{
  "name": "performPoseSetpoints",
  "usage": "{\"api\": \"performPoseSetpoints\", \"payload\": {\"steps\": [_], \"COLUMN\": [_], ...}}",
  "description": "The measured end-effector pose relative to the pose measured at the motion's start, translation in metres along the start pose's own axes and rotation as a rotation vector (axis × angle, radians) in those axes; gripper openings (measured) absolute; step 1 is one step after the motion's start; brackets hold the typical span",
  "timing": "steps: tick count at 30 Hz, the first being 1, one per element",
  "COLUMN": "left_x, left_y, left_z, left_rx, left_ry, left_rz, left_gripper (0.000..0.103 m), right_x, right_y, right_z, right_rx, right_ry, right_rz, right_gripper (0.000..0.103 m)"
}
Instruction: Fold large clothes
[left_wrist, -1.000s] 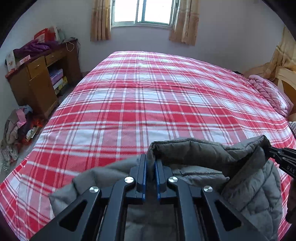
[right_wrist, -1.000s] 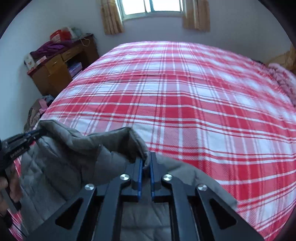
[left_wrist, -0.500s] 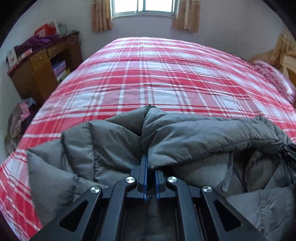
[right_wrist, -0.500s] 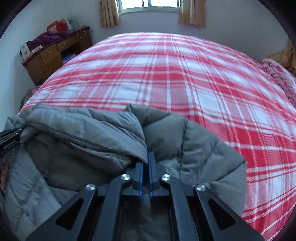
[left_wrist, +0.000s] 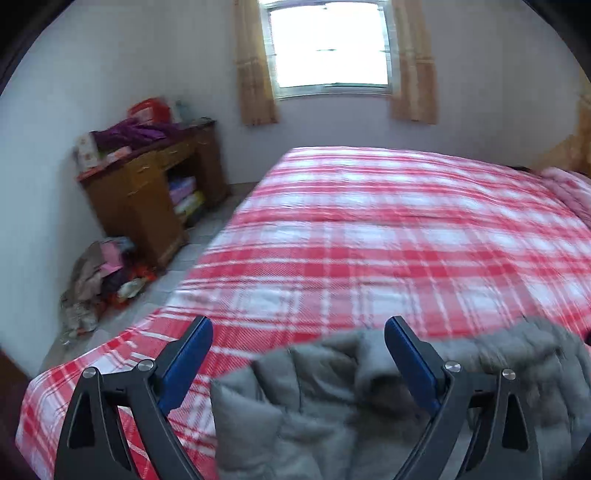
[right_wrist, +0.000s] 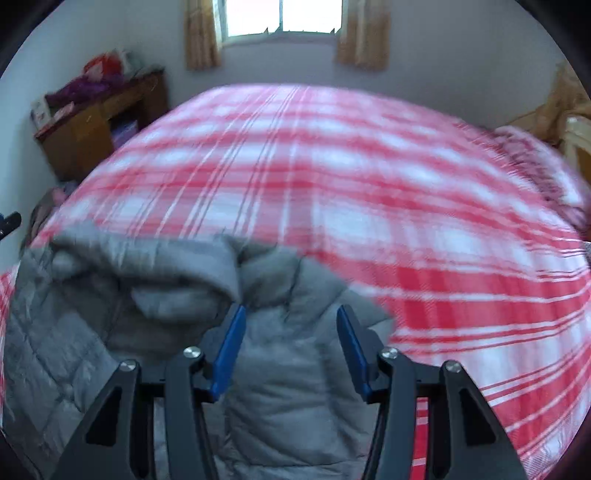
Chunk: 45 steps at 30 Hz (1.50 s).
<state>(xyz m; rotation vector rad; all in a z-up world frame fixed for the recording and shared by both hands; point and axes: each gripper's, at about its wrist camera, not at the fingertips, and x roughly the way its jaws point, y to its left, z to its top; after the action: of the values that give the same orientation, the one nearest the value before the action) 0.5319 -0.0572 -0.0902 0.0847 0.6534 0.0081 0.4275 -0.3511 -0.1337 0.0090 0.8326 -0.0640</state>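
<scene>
— So, where is the grey quilted down jacket (right_wrist: 122, 295) now?

— It lies bunched on the near edge of the bed with the red and white checked cover (left_wrist: 388, 229). One puffy fold is turned over on top of the rest (the pictures are a little blurred).

— And the left gripper (left_wrist: 297, 332)?

— Its jaws are opening and stand very wide. The blue pads (left_wrist: 186, 362) press on nothing. The jacket is below and between them, but it is not held.

— The right gripper (right_wrist: 290, 321)?

— Its jaws are opening too, about half way. Grey fabric shows between the blue pads. The left pad is just beside the turned fold; I cannot tell if it touches. It has no hold of the jacket.

— What else is in the room?

— A brown wooden desk (left_wrist: 147, 192) stands by the left wall, with purple clothes (left_wrist: 129, 131) on top. A heap of clothes (left_wrist: 99, 280) is on the floor beside it. A bright window (left_wrist: 328, 48) with tan curtains (left_wrist: 255, 66) is behind the bed.
</scene>
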Motion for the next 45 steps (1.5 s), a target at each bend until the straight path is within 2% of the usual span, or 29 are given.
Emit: {"api": "performPoseSetpoints", "payload": {"steps": [3,5,7,11,14,19,25,45], "left_x": [0.023,0.039,0.056,0.08,0.083,0.092,0.097,0.102], "left_y": [-0.018,-0.035,-0.046,-0.055,-0.049,-0.05,-0.057,-0.06], "left_z": [0.005,-0.003,-0.021,-0.058,-0.068,-0.073,-0.074,-0.075], "left_rx": [-0.027,0.012,0.04,0.062,0.027,0.022,0.049,0.064], "left_ry": [0.036,0.048,0.09,0.164,0.16,0.18,0.193,0.2], "left_rz": [-0.006,0.049,0.044,0.038,0.0,0.003,0.04,0.058], "left_gripper": [0.094,0.094,0.094,0.094,0.095,0.099,0.102,0.102], "right_x": [-0.01,-0.006,0.009,0.051,0.071,0.079,0.087,0.091], "right_y": [0.011,0.028,0.047,0.071,0.072,0.063,0.072,0.082], "right_z": [0.02,0.033,0.038,0.024,0.002,-0.014,-0.012,-0.013], "right_rx": [0.037,0.053,0.049,0.023,0.01,0.017,-0.02,-0.078], "right_ry": [-0.073,-0.103,-0.108,-0.05,-0.007,-0.011,0.002,0.006], "right_rz": [0.054,0.125,0.184,0.201,0.185,0.201,0.154,0.069], "right_gripper": [0.054,0.055,0.055,0.055,0.055,0.055,0.055,0.055]}}
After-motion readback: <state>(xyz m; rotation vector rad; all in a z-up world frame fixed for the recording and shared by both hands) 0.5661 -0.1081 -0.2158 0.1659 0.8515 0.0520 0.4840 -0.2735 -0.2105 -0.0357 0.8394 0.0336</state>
